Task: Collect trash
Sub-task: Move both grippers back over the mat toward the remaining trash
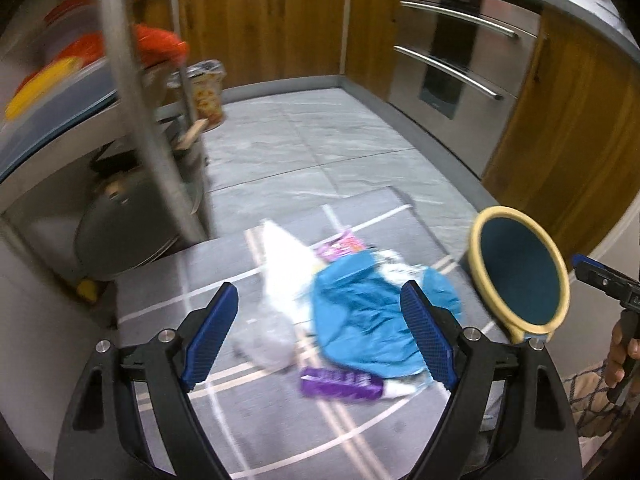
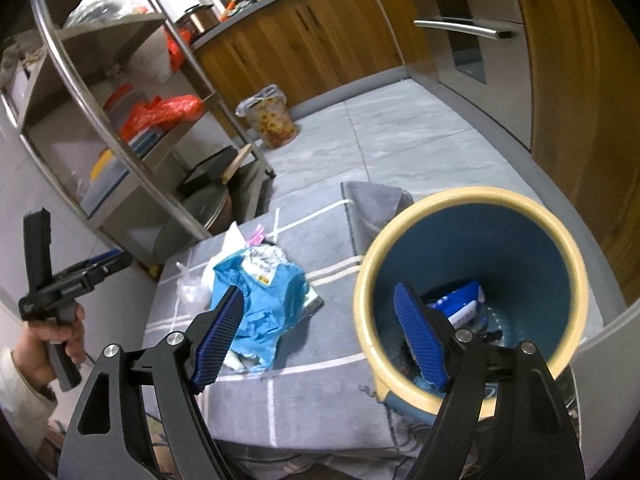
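Observation:
A pile of trash lies on a grey striped mat (image 1: pixel 168 304): a crumpled blue wrapper (image 1: pixel 360 320), a clear plastic bag (image 1: pixel 276 312), a purple wrapper (image 1: pixel 340 386) and a pink one (image 1: pixel 340 245). My left gripper (image 1: pixel 320 336) is open and empty just above the pile. A blue bin with a cream rim (image 1: pixel 520 272) stands right of the pile. My right gripper (image 2: pixel 320 336) is open and empty over the near rim of the bin (image 2: pixel 368 344); a blue-white packet (image 2: pixel 464 304) lies inside. The blue wrapper (image 2: pixel 272 300) is left of it.
A metal shelf rack (image 2: pixel 120 128) with red bags and boxes stands to the left. A small patterned bin (image 2: pixel 272 120) sits on the tiled floor behind. Wooden cabinets (image 1: pixel 260 24) and an oven (image 1: pixel 460 60) line the far and right sides.

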